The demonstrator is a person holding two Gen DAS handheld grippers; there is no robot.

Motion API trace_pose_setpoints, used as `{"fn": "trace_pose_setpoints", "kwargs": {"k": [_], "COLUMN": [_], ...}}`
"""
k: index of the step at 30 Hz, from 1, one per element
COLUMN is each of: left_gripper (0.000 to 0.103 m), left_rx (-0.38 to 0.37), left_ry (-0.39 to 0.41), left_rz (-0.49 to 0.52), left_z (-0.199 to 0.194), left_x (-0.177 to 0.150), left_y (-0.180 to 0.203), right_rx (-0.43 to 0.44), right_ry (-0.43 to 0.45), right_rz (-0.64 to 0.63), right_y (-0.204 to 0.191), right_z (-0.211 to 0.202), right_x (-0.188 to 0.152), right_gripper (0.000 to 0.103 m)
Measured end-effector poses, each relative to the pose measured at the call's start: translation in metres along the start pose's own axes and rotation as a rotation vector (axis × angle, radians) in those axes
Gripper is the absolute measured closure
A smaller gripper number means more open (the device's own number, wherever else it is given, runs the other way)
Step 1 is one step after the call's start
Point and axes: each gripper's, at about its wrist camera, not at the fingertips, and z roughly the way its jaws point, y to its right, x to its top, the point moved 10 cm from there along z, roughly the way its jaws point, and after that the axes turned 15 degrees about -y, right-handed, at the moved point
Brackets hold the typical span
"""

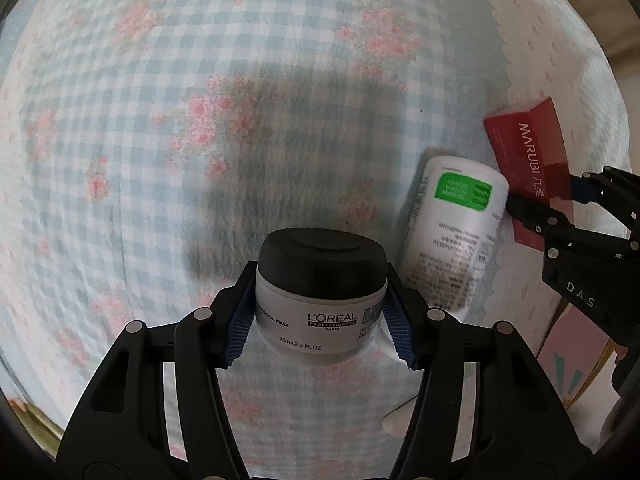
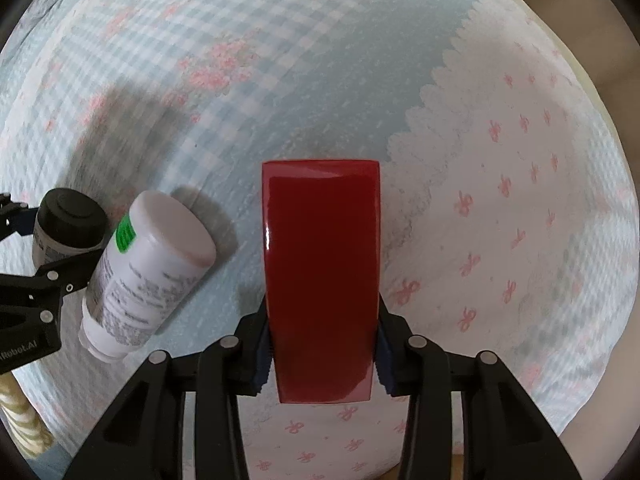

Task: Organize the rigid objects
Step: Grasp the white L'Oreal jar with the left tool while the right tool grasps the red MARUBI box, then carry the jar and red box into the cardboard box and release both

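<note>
Left wrist view only: MARUBI lettering on glossy red rectangular box. Left gripper clamped on black-lidded grey plastic jar; right gripper clenched around box, white plastic bottle lying between on checked floral cloth.

Both views are lit by soft, even daylight, moderately bright. Broad grey shadows are cast on the checked cloth, in the left wrist view ahead of the jar. A thin streak of glare is seen on the red box. Strong fisheye bending and dark corners are present; the cloth and white bottle are blurred.
</note>
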Motion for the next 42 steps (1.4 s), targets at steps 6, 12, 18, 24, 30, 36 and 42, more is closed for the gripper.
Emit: {"fn": "trace_pose_setpoints", "kwargs": {"k": [6, 12, 18, 24, 30, 36, 42], "left_gripper": [0.048, 0.048, 0.048, 0.048, 0.048, 0.048, 0.048], "left_rx": [-0.004, -0.014, -0.029, -0.043, -0.031, -0.041, -0.056], "left_ry": [0.037, 0.082, 0.126, 0.188, 0.242, 0.263, 0.283], "left_rz": [0.001, 0.024, 0.066, 0.147, 0.246, 0.299, 0.331], "left_z": [-0.019, -0.049, -0.094, -0.15, -0.189, -0.199, -0.198], "left_x": [-0.018, -0.042, -0.08, -0.111, -0.153, -0.186, -0.215], "left_y": [-0.001, 0.002, 0.006, 0.043, 0.074, 0.107, 0.154], "right_rx": [0.025, 0.12, 0.197, 0.259, 0.331, 0.376, 0.361], "right_ry": [0.017, 0.057, 0.12, 0.178, 0.247, 0.294, 0.316], "right_rz": [0.035, 0.124, 0.202, 0.287, 0.399, 0.482, 0.521], "right_y": [-0.01, -0.014, -0.022, -0.029, -0.037, -0.031, -0.009], "right_z": [0.003, -0.011, -0.051, -0.118, -0.167, -0.186, -0.189], "right_x": [-0.028, -0.062, -0.101, -0.147, -0.208, -0.257, -0.303], "right_gripper": [0.065, 0.065, 0.065, 0.065, 0.065, 0.065, 0.065]}}
